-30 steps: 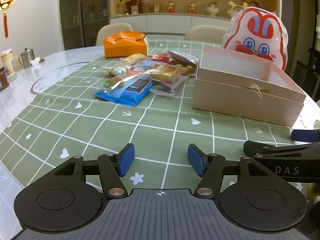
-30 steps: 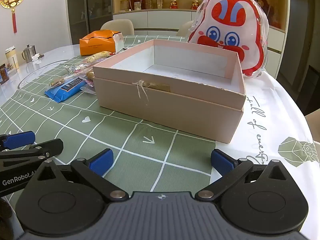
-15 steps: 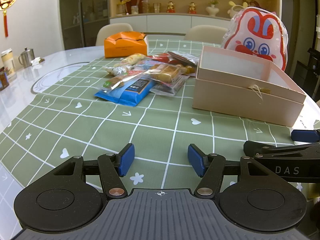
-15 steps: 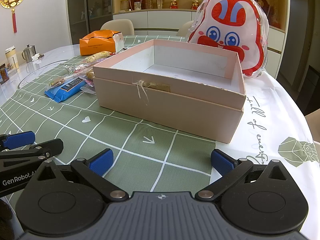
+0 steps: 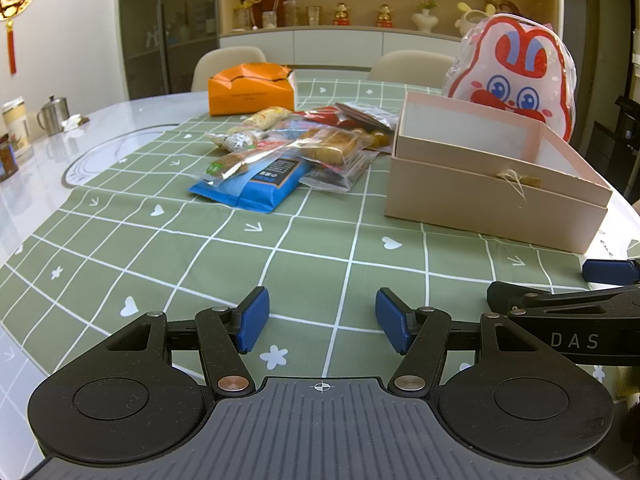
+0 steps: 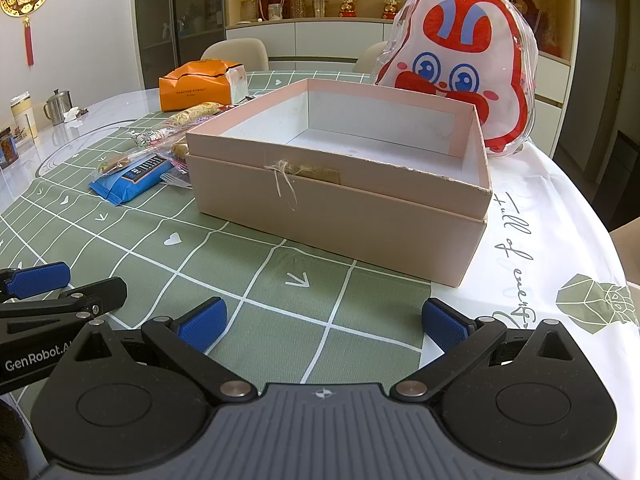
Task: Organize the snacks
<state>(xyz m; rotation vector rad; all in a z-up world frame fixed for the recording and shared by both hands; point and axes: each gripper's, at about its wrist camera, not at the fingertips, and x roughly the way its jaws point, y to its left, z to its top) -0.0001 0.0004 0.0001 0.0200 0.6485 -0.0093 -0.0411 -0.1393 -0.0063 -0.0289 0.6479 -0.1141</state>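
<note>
**Snack tidy-up: nothing grabbed yet, here's how I'd start**

Closest to us, both tools are hanging low over the green checked tablecloth (image 5: pixel 304 248) with nothing in them. The left gripper (image 5: pixel 321 320) has its jaws spread apart and empty, and the right gripper (image 6: pixel 324 322) is spread even wider, also empty. They sit side by side, near the table's front edge.

Next out is the pink box (image 6: pixel 336 204), open-topped and empty as far as I can see, right in front of the right gripper. To its left, just beside it, lies the snack pile (image 5: pixel 292 148): a blue packet (image 5: pixel 256 188) nearest, with clear wrapped pastries and smaller bags overlapping on top and behind. Further back there's an orange carton (image 5: pixel 250 90), and a rabbit-face bag (image 6: pixel 456 72) standing behind the box.

My take: the job hasn't really begun, so the first move is left tool to the pile. I'd go for the blue packet's near edge since it sticks out, coming in low and pinching the sealed end rather than the puffy middle. The wrappers look slippery and stacked, so lifting slowly should keep the ones on top from sliding off.
</note>
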